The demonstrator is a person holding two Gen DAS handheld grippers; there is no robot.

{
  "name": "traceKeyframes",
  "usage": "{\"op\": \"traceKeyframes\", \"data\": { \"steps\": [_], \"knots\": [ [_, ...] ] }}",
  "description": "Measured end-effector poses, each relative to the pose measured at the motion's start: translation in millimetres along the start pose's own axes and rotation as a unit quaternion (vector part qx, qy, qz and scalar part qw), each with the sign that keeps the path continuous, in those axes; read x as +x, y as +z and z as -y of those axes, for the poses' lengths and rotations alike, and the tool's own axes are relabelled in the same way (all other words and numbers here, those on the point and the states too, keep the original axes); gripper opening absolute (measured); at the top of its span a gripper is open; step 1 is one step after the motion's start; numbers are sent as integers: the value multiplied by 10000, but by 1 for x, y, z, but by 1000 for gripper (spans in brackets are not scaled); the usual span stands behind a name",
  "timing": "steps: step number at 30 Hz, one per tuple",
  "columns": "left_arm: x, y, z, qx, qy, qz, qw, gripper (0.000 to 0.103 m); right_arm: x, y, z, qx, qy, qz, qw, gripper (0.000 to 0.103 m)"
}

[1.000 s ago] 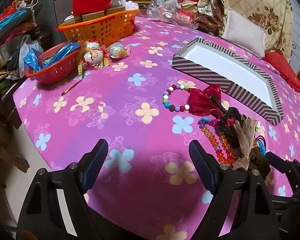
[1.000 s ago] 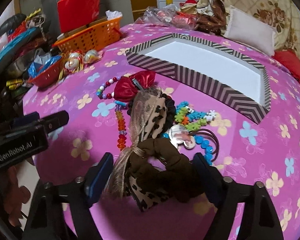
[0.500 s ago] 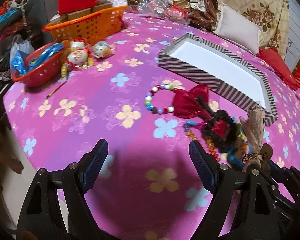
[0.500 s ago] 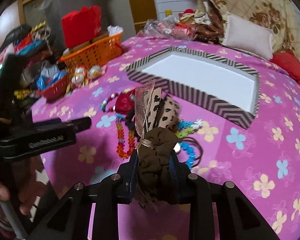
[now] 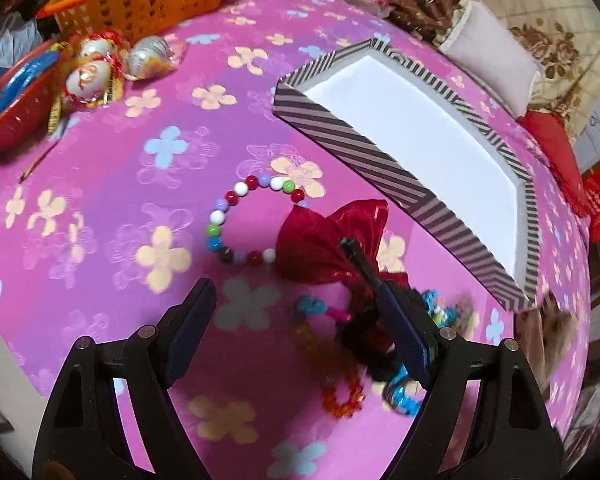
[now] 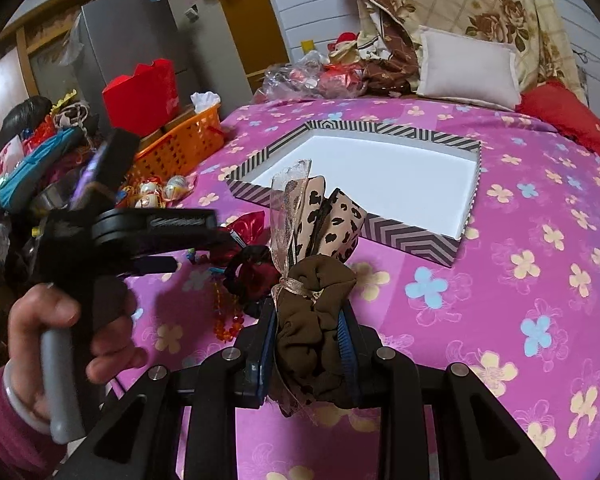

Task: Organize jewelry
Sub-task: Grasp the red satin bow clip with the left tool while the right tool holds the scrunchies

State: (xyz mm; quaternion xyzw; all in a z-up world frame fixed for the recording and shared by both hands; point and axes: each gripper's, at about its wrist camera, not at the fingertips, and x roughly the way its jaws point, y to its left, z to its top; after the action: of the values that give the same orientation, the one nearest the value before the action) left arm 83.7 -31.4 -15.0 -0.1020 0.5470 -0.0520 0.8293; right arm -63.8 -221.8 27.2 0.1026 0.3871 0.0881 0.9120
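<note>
So your right gripper (image 6: pixel 306 344) clamps 1 brown scrunchie (image 6: pixel 314 308); left gripper (image 5: pixel 296 334) gapes wide; striped box (image 6: pixel 412 238) empty, pile (image 5: pixel 352 320) waiting.

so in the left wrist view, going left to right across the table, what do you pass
red basket → wrapped eggs → bead bracelet → red bow → striped box
</note>
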Motion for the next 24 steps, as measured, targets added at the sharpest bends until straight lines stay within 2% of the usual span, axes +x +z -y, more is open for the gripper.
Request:
{"op": "traceKeyframes", "data": {
  "steps": [4,10,13,16,17,21,24],
  "knots": [
    [16,6,9,-57,22,-180,9998,83,0,-2,4,20,79,-9,10000,28],
    [28,10,21,0,-11,-213,9998,80,3,-2,11,112,134,-51,9998,28],
    [31,14,28,160,51,-146,9998,67,5,-2,11,127,134,-83,9998,28],
    [33,16,33,318,13,-129,9994,41,7,-3,12,126,138,-101,9998,28],
    [34,17,33,344,-124,-195,9991,26,7,-3,12,125,137,-101,9998,28],
    [23,18,30,433,-295,-61,9986,17,6,-4,11,120,132,-81,9998,28],
    [4,20,26,500,-491,67,9975,15,5,-4,11,102,127,-44,9999,28]
  ]
}}
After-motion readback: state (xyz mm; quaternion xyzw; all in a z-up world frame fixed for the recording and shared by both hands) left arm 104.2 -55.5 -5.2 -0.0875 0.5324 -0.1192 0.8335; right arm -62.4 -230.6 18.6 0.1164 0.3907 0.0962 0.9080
